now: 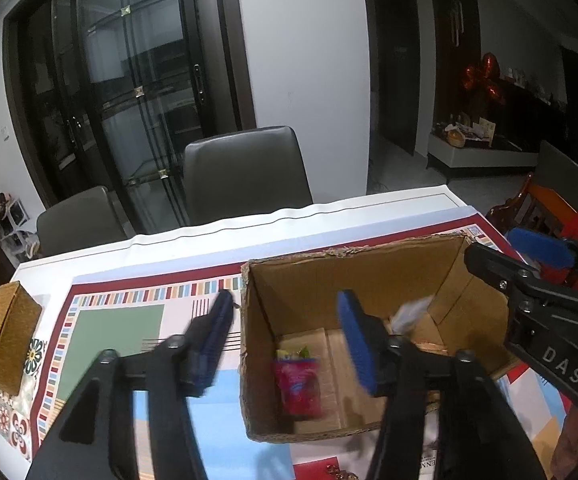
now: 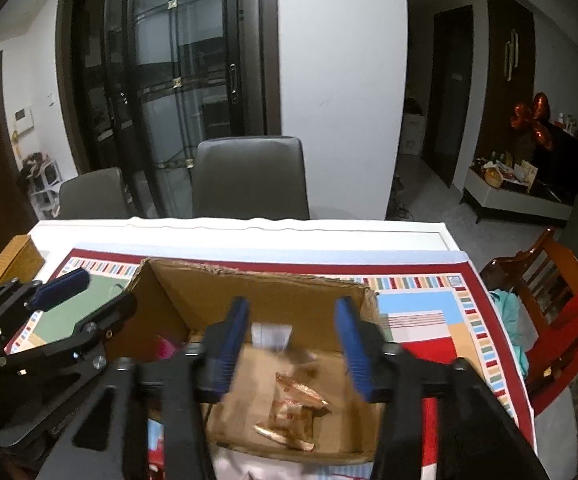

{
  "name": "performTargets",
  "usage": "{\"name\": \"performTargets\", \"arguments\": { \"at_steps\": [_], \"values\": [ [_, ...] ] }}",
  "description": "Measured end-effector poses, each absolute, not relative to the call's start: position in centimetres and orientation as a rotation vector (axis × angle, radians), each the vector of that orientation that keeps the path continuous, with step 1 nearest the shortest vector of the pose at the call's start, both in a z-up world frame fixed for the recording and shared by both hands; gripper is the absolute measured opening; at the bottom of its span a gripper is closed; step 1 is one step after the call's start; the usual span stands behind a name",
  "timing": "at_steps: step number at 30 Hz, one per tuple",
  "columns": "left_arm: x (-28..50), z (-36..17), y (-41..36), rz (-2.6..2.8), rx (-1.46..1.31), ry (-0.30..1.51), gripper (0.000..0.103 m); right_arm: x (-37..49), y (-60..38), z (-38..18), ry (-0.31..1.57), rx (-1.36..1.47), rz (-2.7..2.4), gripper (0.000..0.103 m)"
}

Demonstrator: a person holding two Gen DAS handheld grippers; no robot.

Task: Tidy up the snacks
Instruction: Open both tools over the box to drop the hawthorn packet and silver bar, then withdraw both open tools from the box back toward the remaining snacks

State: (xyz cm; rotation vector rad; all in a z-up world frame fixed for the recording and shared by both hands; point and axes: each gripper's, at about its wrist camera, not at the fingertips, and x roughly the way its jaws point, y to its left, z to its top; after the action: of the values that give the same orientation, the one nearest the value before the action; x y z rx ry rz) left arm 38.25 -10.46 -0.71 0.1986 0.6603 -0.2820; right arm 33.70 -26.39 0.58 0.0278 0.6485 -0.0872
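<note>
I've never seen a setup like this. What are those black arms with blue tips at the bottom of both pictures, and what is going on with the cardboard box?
There is no robot here. A person holds one hand-held gripper in each hand, and each carries a wide-angle camera looking along its two fingers. One picture comes from the left hand-held gripper, the other from the right hand-held gripper; each also shows in the other's view. The blue tips are the finger pads.

Both hover over an open cardboard box on a table with a colourful patterned cloth. Inside the box lie a red snack packet and a golden-brown snack packet. A woven basket sits at the table's left edge.

Both grippers stand open and hold nothing, the packets lying loose below them.
</note>
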Motion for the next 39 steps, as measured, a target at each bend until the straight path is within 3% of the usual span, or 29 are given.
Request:
{"name": "performTargets", "arguments": {
  "at_steps": [2,4,7,13,39],
  "values": [
    [38.2,-0.7,-10.3,-0.278,0.193,0.661,0.065,33.6,-26.5,0.8,0.643,0.026,-0.102,0.068],
    [38.2,-0.5,-10.1,-0.278,0.185,0.659,0.068,33.5,-26.7,0.9,0.638,0.024,-0.115,0.072],
    [38.1,-0.3,-9.9,-0.269,0.179,0.652,0.075,33.4,-26.8,1.0,0.639,0.028,-0.122,0.072],
    [37.8,0.2,-9.5,-0.266,0.177,0.641,0.078,33.1,-26.9,1.4,0.628,0.025,-0.125,0.072],
    [35.1,1.0,-8.5,-0.252,0.191,0.626,0.078,30.5,-27.0,2.6,0.584,0.025,-0.132,0.072]
  ]
}}
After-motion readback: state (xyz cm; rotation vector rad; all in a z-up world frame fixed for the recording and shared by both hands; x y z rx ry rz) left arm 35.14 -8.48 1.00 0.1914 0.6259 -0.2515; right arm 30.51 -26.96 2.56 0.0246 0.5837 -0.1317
